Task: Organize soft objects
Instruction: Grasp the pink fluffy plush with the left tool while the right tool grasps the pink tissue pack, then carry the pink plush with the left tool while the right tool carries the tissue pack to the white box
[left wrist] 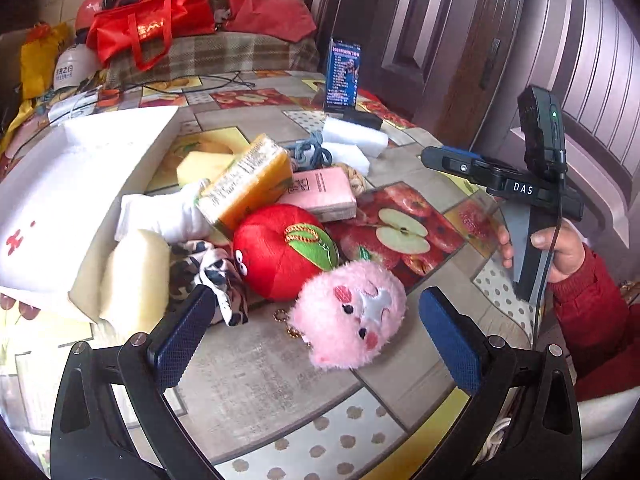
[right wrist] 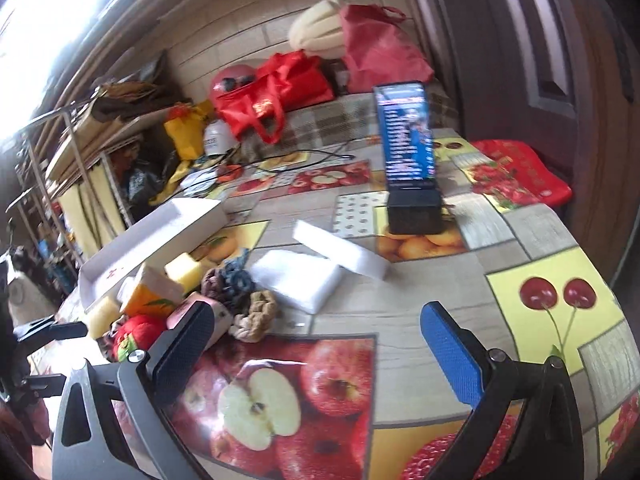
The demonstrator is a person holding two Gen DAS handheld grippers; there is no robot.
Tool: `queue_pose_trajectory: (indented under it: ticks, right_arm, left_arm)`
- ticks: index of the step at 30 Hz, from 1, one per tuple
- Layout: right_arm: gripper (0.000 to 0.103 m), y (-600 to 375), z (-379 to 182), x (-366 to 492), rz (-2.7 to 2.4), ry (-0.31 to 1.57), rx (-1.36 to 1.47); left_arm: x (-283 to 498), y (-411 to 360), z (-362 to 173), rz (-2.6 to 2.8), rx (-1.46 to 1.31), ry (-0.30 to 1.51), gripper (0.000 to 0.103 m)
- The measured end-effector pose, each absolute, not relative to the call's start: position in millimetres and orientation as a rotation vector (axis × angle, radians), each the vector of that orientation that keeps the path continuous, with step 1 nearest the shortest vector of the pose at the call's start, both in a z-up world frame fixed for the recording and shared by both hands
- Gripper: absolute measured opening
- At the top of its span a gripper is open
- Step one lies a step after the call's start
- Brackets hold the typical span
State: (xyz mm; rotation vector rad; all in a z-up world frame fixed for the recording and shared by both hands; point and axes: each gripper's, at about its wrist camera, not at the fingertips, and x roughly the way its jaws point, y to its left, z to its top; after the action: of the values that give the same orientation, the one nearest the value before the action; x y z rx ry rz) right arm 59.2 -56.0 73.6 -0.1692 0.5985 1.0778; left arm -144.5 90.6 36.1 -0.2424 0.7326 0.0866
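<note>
A pile of soft things lies on the fruit-print table. In the left wrist view a pink plush pig (left wrist: 349, 316) lies nearest, between the fingers of my open, empty left gripper (left wrist: 316, 332). Behind it are a red plush apple (left wrist: 282, 254), a black-and-white scrunchie (left wrist: 212, 276), a white sock (left wrist: 168, 216), yellow sponges (left wrist: 132, 276) and tissue packs (left wrist: 248, 184). My right gripper (right wrist: 320, 344) is open and empty above the tablecloth, right of the pile; it shows at the right in the left wrist view (left wrist: 448, 162). White foam pieces (right wrist: 300, 280) and knitted scrunchies (right wrist: 248, 312) lie ahead of it.
A white box lid (left wrist: 60, 200) lies at the left of the pile. A phone on a black stand (right wrist: 408, 160) stands at the back of the table. Red bags (left wrist: 152, 28) and helmets sit on a bench behind. A dark door is at the right.
</note>
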Motion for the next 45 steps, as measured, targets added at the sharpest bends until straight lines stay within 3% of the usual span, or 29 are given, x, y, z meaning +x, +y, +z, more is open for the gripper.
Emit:
queue_pose_trajectory:
  ticks: [4, 9, 10, 11, 12, 14, 19, 28, 32, 35, 37, 38, 39, 45]
  right_arm:
    - [0.103, -2, 67, 31, 1.193, 0.580, -0.400]
    - [0.102, 38, 48, 16, 1.238, 0.573, -0.586]
    - [0.100, 43, 44, 15, 1.237, 0.569, -0.608]
    - [0.092, 45, 41, 15, 1.235, 0.569, -0.623]
    - [0.077, 48, 38, 16, 1.240, 0.580, -0.637]
    - [0.058, 49, 33, 15, 1.235, 0.593, -0.651]
    - [0.055, 25, 48, 14, 1.221, 0.532, -0.538]
    - [0.054, -44, 81, 30, 1.073, 0.408, -0.120]
    - [0.033, -38, 83, 31, 1.080, 0.423, -0.132]
    - [0.034, -37, 80, 32, 1.056, 0.447, -0.151]
    - [0.047, -47, 80, 34, 1.028, 0.438, -0.126]
    - [0.080, -51, 80, 35, 1.020, 0.447, -0.123]
    - [0.099, -53, 78, 36, 1.023, 0.460, -0.133]
    - [0.098, -29, 60, 16, 1.092, 0.586, -0.407]
  left_arm:
    - [-126, 64, 23, 0.046, -0.163, 0.811, 0.102]
    - [-109, 56, 15, 0.023, -0.151, 0.854, 0.090]
    - [-106, 57, 13, 0.017, -0.153, 0.866, 0.081]
    - [-104, 57, 11, 0.014, -0.159, 0.879, 0.067]
    - [-103, 58, 9, 0.010, -0.169, 0.887, 0.067]
    - [-105, 57, 10, 0.002, -0.171, 0.876, 0.065]
    - [-116, 50, 20, 0.028, -0.125, 0.800, 0.064]
    - [-169, 88, 63, 0.373, -0.019, 0.456, 0.064]
    - [-174, 132, 54, 0.481, -0.098, 0.463, 0.064]
    - [-186, 146, 53, 0.496, -0.154, 0.435, 0.064]
    - [-187, 148, 54, 0.495, -0.161, 0.420, 0.064]
    - [-188, 147, 55, 0.492, -0.162, 0.420, 0.064]
    - [-186, 148, 55, 0.492, -0.161, 0.425, 0.064]
    - [-189, 143, 54, 0.498, -0.165, 0.422, 0.064]
